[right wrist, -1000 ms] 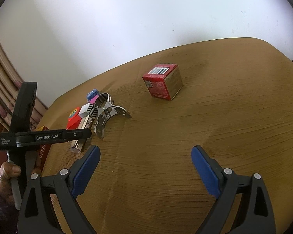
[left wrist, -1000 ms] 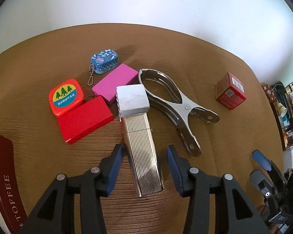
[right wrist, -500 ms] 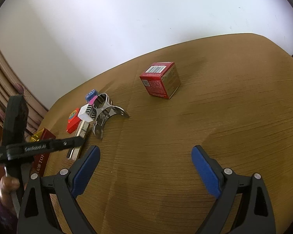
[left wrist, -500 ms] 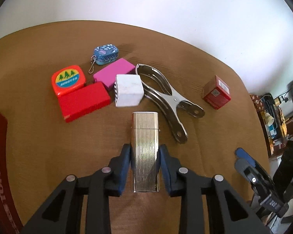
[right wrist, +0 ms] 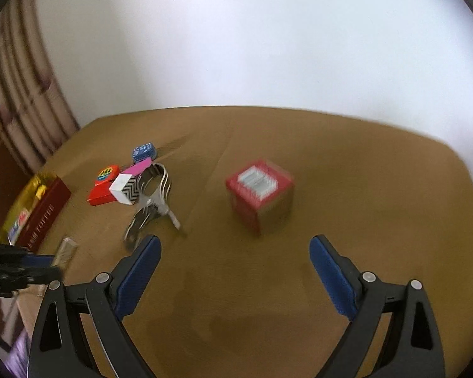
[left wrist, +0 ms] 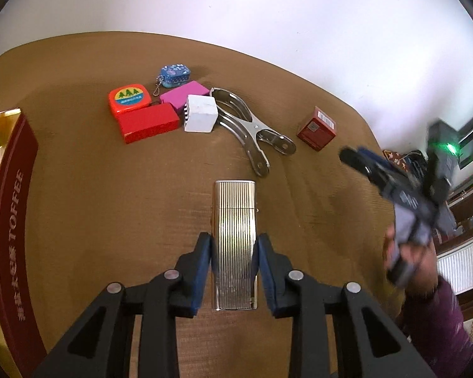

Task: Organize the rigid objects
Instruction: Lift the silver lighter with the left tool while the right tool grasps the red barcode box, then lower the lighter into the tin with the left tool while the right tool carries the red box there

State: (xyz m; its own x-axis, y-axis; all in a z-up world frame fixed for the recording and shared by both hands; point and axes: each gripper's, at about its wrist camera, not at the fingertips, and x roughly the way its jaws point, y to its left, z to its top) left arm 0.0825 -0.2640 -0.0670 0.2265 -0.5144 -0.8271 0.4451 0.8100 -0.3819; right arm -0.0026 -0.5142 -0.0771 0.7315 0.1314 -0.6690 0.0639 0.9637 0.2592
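- Left gripper [left wrist: 235, 264]: jaws are closed on the ribbed silver lighter [left wrist: 235, 236], held above the table [left wrist: 78, 189].
- Right gripper [right wrist: 235, 271]: jaws are spread wide, nothing held; a red box [right wrist: 260, 193] is seen ahead.

I saw a ribbed silver lighter [left wrist: 235, 242] lying flat, well short of the metal clamp [left wrist: 249, 129], beside which sat white [left wrist: 201, 117], pink [left wrist: 183, 95] and red [left wrist: 148, 123] boxes.

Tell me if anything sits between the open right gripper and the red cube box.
Nothing visible does. The right gripper is open with bare table between its fingers and the red cube box. The metal clip lies off to the left.
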